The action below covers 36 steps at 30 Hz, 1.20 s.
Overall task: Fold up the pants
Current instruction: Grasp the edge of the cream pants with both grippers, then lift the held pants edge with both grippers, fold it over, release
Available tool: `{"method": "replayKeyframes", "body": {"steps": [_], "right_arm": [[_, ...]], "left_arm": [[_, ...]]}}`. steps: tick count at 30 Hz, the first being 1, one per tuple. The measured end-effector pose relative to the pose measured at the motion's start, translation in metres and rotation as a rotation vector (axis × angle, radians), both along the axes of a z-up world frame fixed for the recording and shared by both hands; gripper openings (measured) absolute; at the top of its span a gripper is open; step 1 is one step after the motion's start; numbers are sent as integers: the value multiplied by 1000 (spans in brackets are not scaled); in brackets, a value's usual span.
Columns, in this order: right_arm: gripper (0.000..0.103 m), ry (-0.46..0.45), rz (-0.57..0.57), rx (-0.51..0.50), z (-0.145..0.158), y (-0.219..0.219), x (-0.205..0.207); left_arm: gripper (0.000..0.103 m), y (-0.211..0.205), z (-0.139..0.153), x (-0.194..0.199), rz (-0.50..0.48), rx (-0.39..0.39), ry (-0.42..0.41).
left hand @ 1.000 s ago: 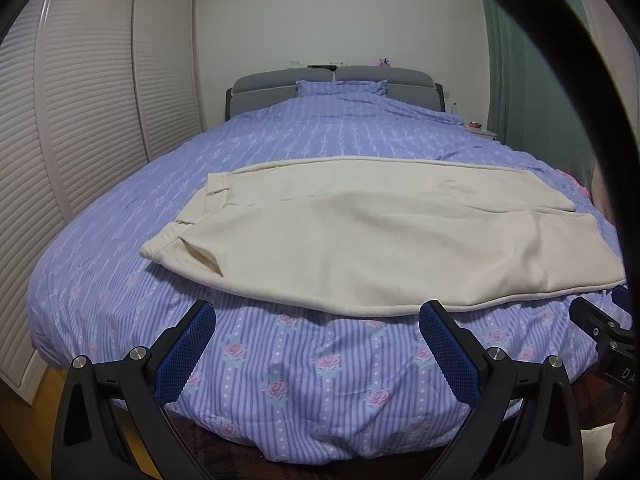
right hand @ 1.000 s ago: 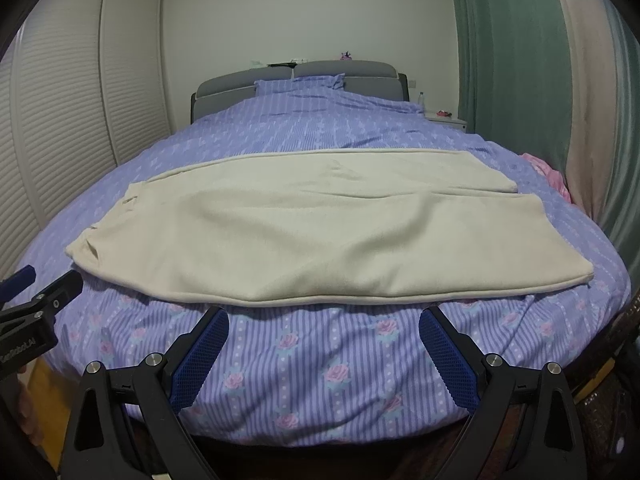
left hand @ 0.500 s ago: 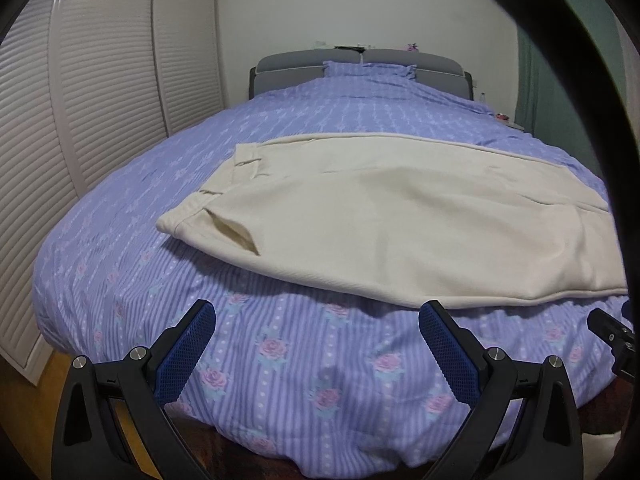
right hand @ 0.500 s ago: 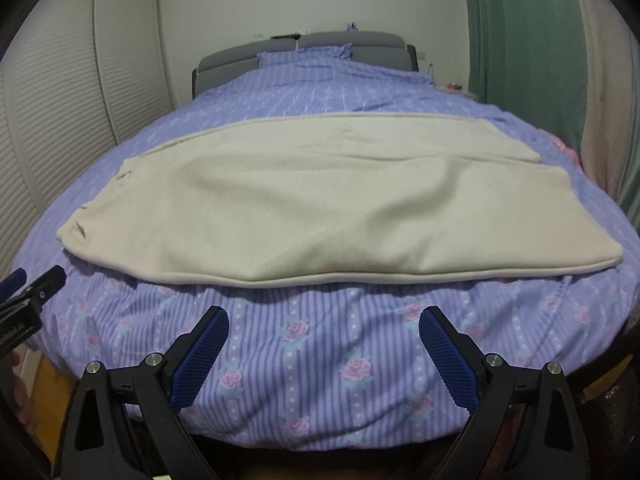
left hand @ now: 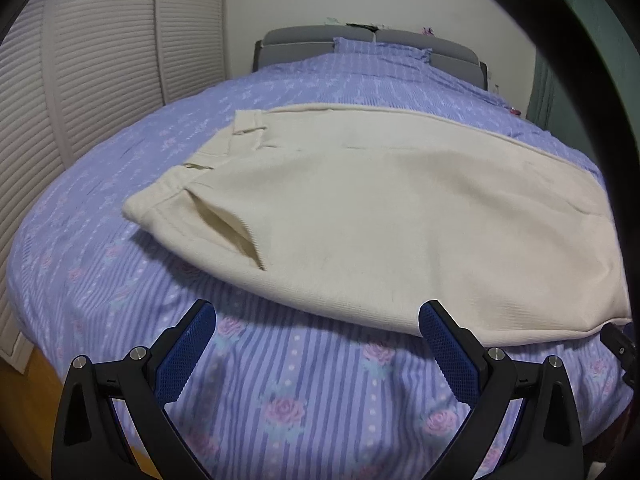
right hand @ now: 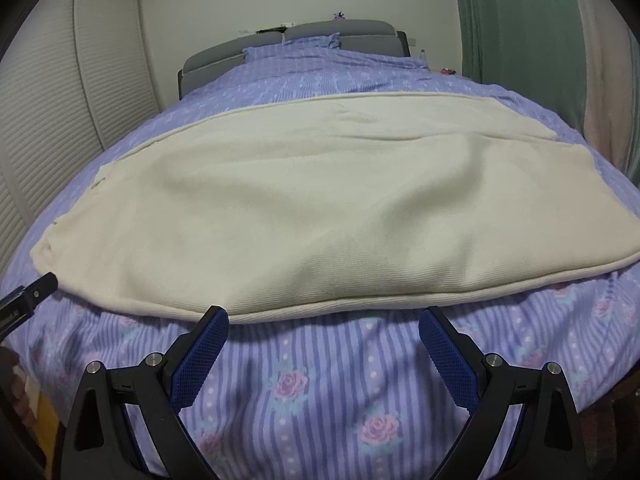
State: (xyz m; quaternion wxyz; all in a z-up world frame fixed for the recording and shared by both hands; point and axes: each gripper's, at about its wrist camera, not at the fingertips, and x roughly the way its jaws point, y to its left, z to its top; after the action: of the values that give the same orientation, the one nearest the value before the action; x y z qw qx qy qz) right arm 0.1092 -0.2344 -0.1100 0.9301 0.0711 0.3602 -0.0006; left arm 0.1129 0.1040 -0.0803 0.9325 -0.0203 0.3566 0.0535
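Left wrist view: my left tool [left hand: 316,328] is spread wide over the bed [left hand: 280,380], gripping nothing, with the cream pants [left hand: 400,216] lying flat at 12 o'clock, waistband toward 10 o'clock. Right wrist view: my right tool [right hand: 323,334] is likewise released, just short of the pants' near edge.

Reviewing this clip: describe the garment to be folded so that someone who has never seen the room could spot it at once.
Start at the bed, covered in purple striped bedding with pink roses. Across its near end lie the cream pants, flat, waistband to the left, legs running right. They are the only plain, pale fabric on the patterned cover, just beyond both open claws.
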Motion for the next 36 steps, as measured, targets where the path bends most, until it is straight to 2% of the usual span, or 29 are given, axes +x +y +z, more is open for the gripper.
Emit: {"method": "replayKeyframes", "body": {"steps": [6, 12, 14, 15, 16, 18, 19, 21, 22, 23, 26, 28, 31, 36], "right_arm": [[97, 25, 10, 68, -10, 2, 12], [97, 7, 16, 86, -15, 6, 24], [97, 11, 12, 113, -16, 2, 30], [96, 17, 9, 117, -15, 0, 30], [94, 15, 9, 125, -14, -2, 32], [86, 0, 7, 130, -10, -4, 34], [81, -6, 6, 129, -7, -6, 36], [71, -7, 8, 136, -4, -11, 38], [63, -4, 9, 142, -3, -14, 40], [52, 0, 12, 148, -2, -17, 42], [32, 4, 35, 146, 3, -22, 43], [25, -15, 44, 152, 10, -26, 40], [22, -55, 49, 171, 25, -32, 33], [21, -157, 64, 132, 63, -31, 38]], "left_arm": [[103, 7, -19, 22, -26, -71, 46], [102, 20, -30, 39, 21, -207, 82], [92, 21, -29, 42, 25, -218, 86], [80, 21, -27, 44, 21, -216, 87], [69, 20, -23, 44, 9, -212, 84], [56, 18, -18, 45, 5, -201, 81], [47, 18, -16, 45, 8, -195, 81], [36, 18, -14, 45, 15, -195, 83], [29, 18, -13, 45, 22, -199, 86], [27, 18, -12, 44, 26, -197, 83], [20, 12, -3, 41, 28, -146, 56], [18, 5, 6, 36, 28, -98, 23], [17, 4, 21, 31, 36, -75, -25], [16, 5, 55, 36, 45, -84, -103]]}}
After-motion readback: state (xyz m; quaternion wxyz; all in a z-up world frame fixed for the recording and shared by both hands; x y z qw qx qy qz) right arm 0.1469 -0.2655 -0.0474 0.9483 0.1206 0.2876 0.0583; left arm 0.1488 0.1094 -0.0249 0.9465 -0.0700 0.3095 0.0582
